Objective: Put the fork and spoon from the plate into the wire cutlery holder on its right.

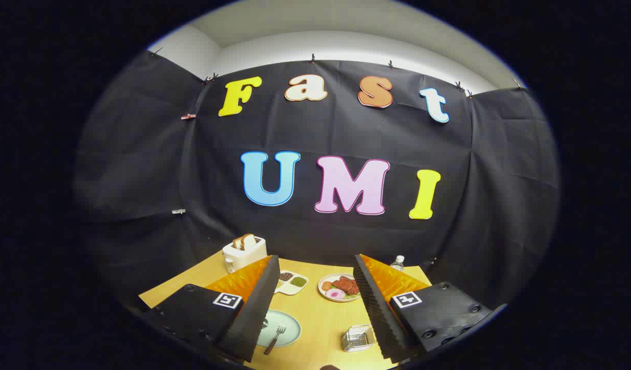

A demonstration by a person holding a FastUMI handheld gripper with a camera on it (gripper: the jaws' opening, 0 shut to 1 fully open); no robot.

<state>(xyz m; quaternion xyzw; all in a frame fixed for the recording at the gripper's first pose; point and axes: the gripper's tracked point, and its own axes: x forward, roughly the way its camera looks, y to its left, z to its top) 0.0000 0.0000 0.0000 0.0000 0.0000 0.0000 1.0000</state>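
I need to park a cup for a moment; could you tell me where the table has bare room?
Bare between plate and holder, running up toward the food plate. Crowded at the back: toaster, tray, bottle. Hand-held gripper is open.

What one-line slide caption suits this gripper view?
Open claw held above the table, the fork on the plate and the wire cutlery holder between its fingers.

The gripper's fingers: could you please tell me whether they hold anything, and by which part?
Nothing is held. The gripper is open, high above the table; the fork lies on the plate.
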